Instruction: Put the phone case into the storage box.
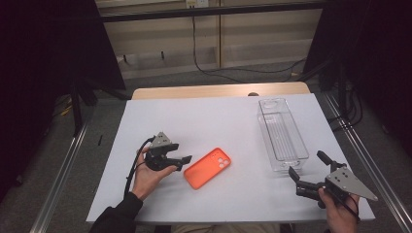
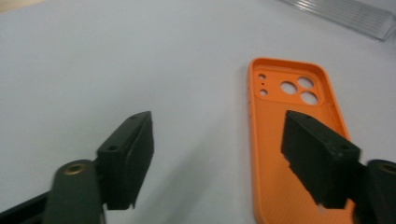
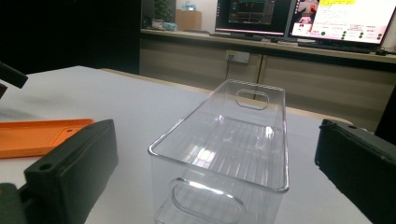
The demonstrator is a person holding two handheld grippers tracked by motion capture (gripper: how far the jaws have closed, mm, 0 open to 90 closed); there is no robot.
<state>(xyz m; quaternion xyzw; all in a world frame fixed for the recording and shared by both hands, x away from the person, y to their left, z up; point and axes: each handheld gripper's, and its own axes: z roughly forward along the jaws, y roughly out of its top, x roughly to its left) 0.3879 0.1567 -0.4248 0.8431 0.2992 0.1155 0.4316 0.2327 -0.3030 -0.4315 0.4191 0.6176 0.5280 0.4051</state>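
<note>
While clear bin (image 1: 282,133) sits empty, orange phone case (image 1: 207,168) lies well apart.

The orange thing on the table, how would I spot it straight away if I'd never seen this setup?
Start at the white table and look near the middle of its front half, just ahead of the left gripper, whose jaws stand open. There lies the orange phone case, flat and open side up, with round camera holes at one end. It is the one brightly coloured thing; its neighbour, the long plastic bin to the right, is clear.
</note>
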